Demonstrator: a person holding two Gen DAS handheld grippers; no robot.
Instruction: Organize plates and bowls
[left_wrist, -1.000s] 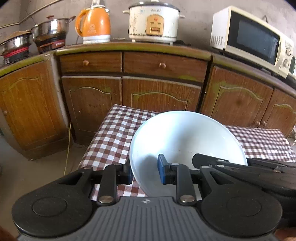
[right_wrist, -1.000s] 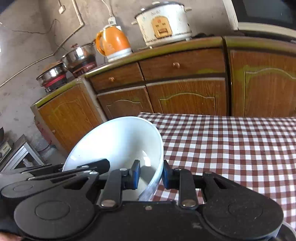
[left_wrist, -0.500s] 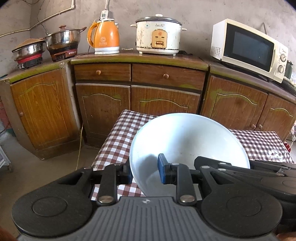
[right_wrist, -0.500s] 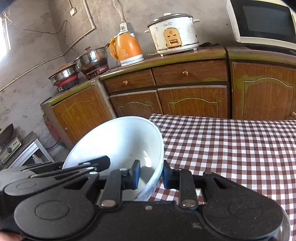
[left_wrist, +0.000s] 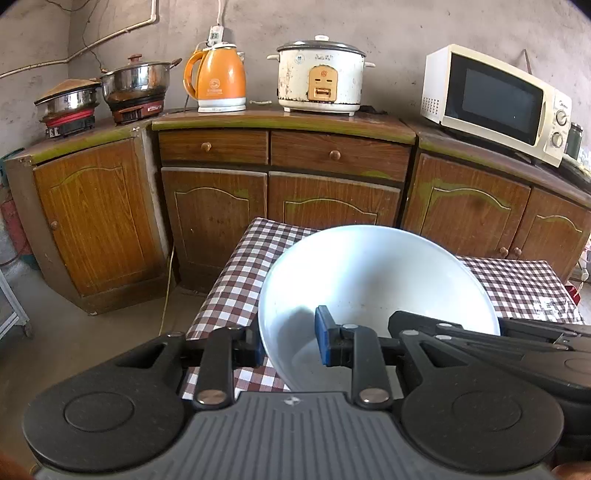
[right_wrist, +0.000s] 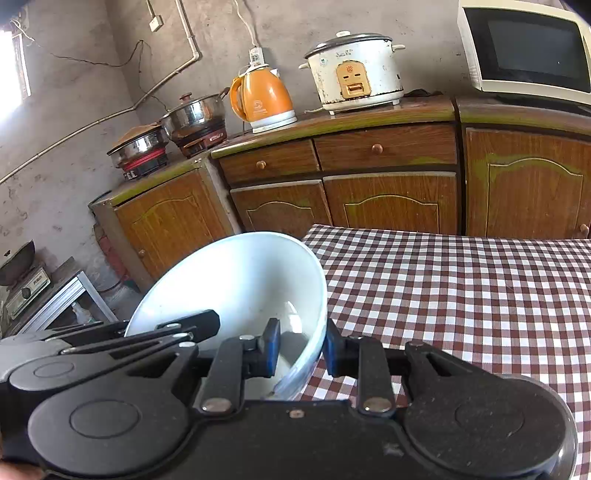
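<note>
Bowl (left_wrist: 373, 280) lifted higher — both tongs (left_wrist: 290, 341) (right_wrist: 299, 349) clamped on rim, checked table (right_wrist: 461, 288) below

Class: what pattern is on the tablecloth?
Brown-and-white checks on the tablecloth, clearest in the right wrist view.

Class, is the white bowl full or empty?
Empty: the white bowl shows its bare white inside in both views, apart from the fingers clamping its rim.

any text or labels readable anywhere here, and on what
Nothing reads clearly.
Rice cooker: dark lettering above its orange panel, too blurred to read.
Orange kettle: round white logo with small print, illegible.
Hotplate under the steel pot: white strip label, too small.
Microwave: tiny mark near its dials, unreadable.
White bowl: no markings.
</note>
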